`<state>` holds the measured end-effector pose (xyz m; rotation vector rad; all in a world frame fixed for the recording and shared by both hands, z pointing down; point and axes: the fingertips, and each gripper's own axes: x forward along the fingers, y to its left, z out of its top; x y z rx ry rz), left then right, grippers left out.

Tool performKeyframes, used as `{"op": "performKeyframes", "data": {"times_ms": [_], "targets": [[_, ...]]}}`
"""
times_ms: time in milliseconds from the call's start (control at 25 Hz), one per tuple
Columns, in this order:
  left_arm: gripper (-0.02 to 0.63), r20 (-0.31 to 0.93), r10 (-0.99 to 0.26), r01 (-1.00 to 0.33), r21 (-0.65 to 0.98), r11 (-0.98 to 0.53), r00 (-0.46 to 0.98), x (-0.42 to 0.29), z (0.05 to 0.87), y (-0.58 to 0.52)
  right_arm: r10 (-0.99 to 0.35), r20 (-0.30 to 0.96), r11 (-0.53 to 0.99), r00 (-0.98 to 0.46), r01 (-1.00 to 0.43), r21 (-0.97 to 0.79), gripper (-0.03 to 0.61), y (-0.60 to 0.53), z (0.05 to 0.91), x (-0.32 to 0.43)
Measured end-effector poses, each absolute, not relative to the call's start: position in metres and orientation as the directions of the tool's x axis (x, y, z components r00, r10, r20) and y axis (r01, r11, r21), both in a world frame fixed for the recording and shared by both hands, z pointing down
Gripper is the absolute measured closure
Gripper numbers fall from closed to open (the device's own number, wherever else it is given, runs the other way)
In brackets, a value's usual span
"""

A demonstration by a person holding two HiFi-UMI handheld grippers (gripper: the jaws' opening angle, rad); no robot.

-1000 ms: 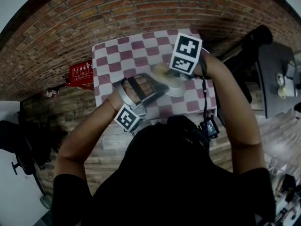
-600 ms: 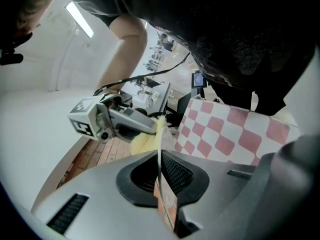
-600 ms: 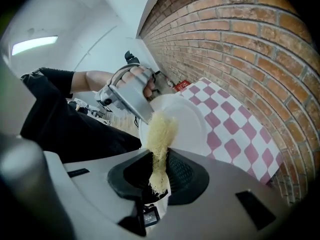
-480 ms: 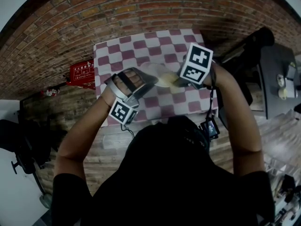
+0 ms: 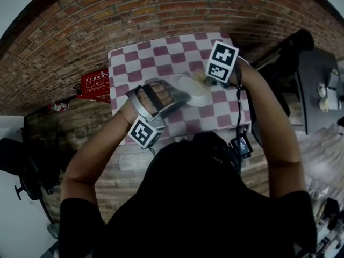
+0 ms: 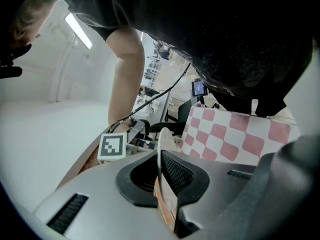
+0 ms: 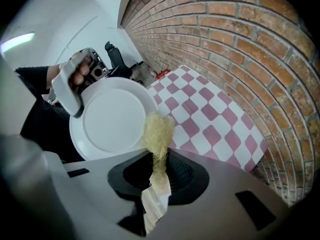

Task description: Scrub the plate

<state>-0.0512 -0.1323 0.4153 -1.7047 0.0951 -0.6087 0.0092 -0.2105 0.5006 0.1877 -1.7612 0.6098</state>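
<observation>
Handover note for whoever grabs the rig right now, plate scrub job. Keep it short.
Left gripper: shut on the rim of the white plate, holding it tilted above the checked tablecloth.
Right gripper: shut on the yellow scrubber, its tip at the plate's rim; contact unclear.
Done: plate and scrubber both gripped and brought together.
Left: scrub face and rim. The face looks plain white, with no dirt visible.

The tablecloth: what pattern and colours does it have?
The tablecloth has pink and white checks, clearest in the right gripper view.
</observation>
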Motion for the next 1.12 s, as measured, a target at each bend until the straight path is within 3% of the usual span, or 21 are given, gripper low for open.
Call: {"op": "performKeyframes", "data": {"times_ms": [320, 720, 1120], "targets": [[0.592, 0.333, -0.309, 0.279, -0.938, -0.204, 0.891, -0.032, 0.408, -0.110, 0.129, 0.944, 0.916, -0.304, -0.329, -0.231, 0.506, -0.228, 0.476, -0.038], [0.589, 0.348, -0.312, 0.288, -0.931, -0.222, 0.884, -0.037, 0.417, -0.112, 0.175, 0.900, 0.940, -0.400, -0.203, -0.274, 0.506, -0.192, 0.427, -0.081], [0.592, 0.356, -0.402, 0.271, -0.929, -0.253, 0.843, -0.064, 0.426, -0.139, 0.228, 0.859, 0.869, -0.458, -0.303, -0.392, 0.506, -0.160, 0.437, -0.038]]}}
